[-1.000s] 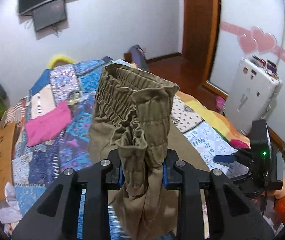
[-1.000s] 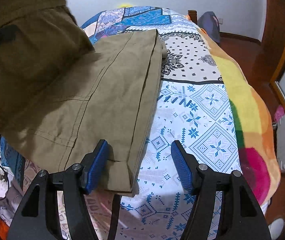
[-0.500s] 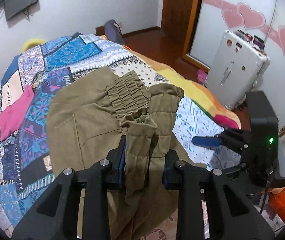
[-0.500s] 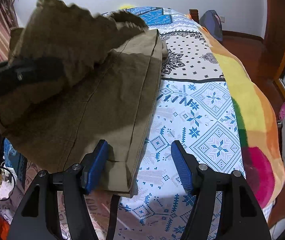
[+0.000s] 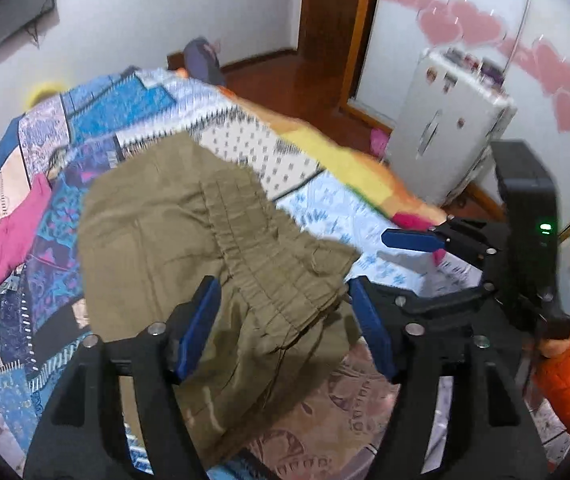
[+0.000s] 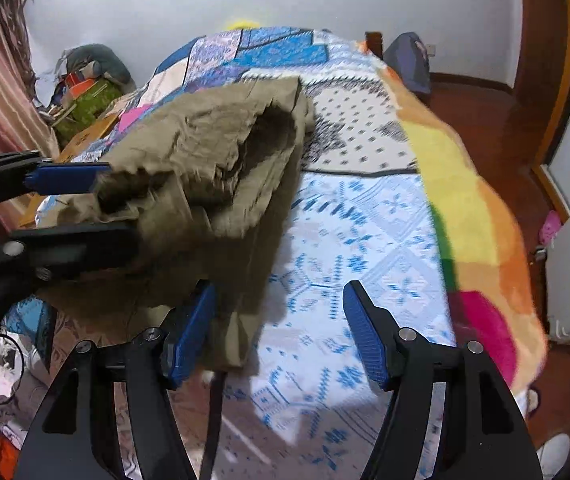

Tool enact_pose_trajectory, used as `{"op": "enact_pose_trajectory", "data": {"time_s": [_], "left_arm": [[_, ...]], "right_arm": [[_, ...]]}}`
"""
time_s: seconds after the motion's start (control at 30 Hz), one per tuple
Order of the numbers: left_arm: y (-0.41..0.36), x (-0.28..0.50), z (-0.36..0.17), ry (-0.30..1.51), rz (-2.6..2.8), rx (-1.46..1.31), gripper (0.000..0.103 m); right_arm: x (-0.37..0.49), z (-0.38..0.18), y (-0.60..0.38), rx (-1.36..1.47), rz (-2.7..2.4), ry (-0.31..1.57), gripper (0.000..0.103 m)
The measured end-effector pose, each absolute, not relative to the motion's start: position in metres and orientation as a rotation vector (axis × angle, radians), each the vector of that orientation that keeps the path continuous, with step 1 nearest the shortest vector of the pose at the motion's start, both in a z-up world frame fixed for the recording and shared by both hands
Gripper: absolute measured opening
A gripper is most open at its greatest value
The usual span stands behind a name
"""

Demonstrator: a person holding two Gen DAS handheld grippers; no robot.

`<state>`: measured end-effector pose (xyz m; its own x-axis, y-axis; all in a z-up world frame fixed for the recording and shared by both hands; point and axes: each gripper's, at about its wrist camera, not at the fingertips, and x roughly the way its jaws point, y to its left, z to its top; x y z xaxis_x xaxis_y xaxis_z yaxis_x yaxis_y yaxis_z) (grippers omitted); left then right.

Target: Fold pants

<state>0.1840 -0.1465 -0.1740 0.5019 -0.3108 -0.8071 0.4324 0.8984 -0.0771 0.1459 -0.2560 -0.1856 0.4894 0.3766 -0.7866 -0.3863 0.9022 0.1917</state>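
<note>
Waistband laid over, both my grippers empty

Left wrist: my left gripper [image 5: 283, 320] stands wide, the olive pants [image 5: 189, 248] bunched on the patchwork bedspread [image 5: 133, 108] between its fingers; I'd press the elastic flat before creasing. Right wrist: my right gripper [image 6: 277, 328] gapes wide over the pants' [image 6: 213, 168] lower edge, gripping nothing. I can read no labels or writing.

- Soft, even indoor light, pretty bright, no harsh glare.
- Motion blur smears the bed [image 6: 369, 216] pattern and pants [image 5: 189, 240].
- Heavy fisheye bending, dark vignette in the corners.
</note>
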Motion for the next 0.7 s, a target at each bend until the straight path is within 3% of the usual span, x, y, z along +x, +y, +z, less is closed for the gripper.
{"op": "enact_pose_trajectory", "data": {"time_s": [0.03, 0.1, 0.43, 0.7], "left_arm": [[-0.139, 0.180, -0.164, 0.907, -0.449, 0.124, 0.087], [-0.129, 0.177, -0.154, 0.860, -0.421, 0.117, 0.091], [-0.073, 0.192, -0.199, 0.985, -0.246, 0.119, 0.091], [-0.054, 0.191, -0.226, 1.072, -0.263, 0.036, 0.091]], "right_arm": [[0.144, -0.180, -0.260, -0.012, 0.450, 0.934, 0.062], [0.144, -0.171, -0.265, -0.015, 0.434, 0.911, 0.063], [0.145, -0.129, -0.248, -0.006, 0.460, 0.755, 0.069], [0.152, -0.151, -0.214, -0.031, 0.513, 0.801, 0.070]]}}
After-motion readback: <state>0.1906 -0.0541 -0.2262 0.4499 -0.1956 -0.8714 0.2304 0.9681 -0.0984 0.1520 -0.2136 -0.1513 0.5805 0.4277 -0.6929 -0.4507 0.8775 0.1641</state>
